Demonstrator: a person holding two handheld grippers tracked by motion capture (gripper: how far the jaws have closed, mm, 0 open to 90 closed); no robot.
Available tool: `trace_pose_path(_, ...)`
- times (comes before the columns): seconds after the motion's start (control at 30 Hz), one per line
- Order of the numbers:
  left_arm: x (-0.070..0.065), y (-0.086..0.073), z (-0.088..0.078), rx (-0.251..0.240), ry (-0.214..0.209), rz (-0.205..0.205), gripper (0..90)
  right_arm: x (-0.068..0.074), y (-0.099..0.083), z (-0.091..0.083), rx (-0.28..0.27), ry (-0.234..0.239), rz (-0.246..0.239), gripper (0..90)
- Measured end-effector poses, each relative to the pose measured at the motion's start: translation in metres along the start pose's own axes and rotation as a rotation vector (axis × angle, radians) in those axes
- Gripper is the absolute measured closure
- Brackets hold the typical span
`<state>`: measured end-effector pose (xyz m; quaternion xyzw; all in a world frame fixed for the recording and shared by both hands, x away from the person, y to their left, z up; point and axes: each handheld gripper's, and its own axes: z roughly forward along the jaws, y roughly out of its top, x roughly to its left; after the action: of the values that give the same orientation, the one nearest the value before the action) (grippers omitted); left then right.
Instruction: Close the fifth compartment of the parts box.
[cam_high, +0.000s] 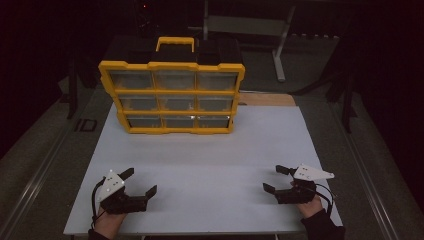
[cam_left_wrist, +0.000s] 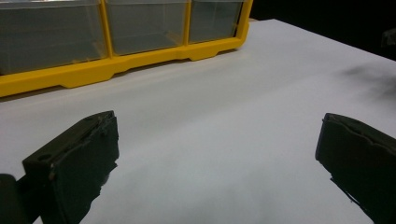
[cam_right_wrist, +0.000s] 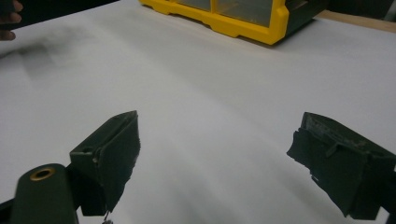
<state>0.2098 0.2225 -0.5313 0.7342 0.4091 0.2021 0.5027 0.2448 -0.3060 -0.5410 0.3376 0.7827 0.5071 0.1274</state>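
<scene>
You are at the start: your left gripper (cam_high: 141, 183) and right gripper (cam_high: 276, 178) rest near, jaws spread and empty, so next reach far to the yellow drawer organizer (cam_high: 171, 96).

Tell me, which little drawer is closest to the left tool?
The bottom-left drawer of the yellow organizer. It sits in the lowest row, on the side facing the left tool; the others are higher or farther right.

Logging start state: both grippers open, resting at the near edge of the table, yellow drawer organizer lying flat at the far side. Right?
Not quite: the yellow drawer organizer stands upright, its nine clear drawers facing the person, as the high view shows. The left gripper and right gripper are indeed open near the white table's near edge.
</scene>
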Motion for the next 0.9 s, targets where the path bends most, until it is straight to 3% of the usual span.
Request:
trace_pose_path(0.3,0.0,0.0,0.0,0.0,-0.001,0.0,0.0,0.001,-0.008,0.005,0.036,-0.043,-0.025,12.2)
trace_pose_path(0.73,0.0,0.0,0.001,-0.002,-0.004,0.0,0.0,-0.004,-0.01,0.008,0.037,-0.059,-0.031,12.1)
trace_pose_path(0.9,0.001,-0.001,0.001,-0.003,-0.007,-0.004,0.0,-0.002,-0.01,0.011,0.047,-0.061,-0.054,12.1)
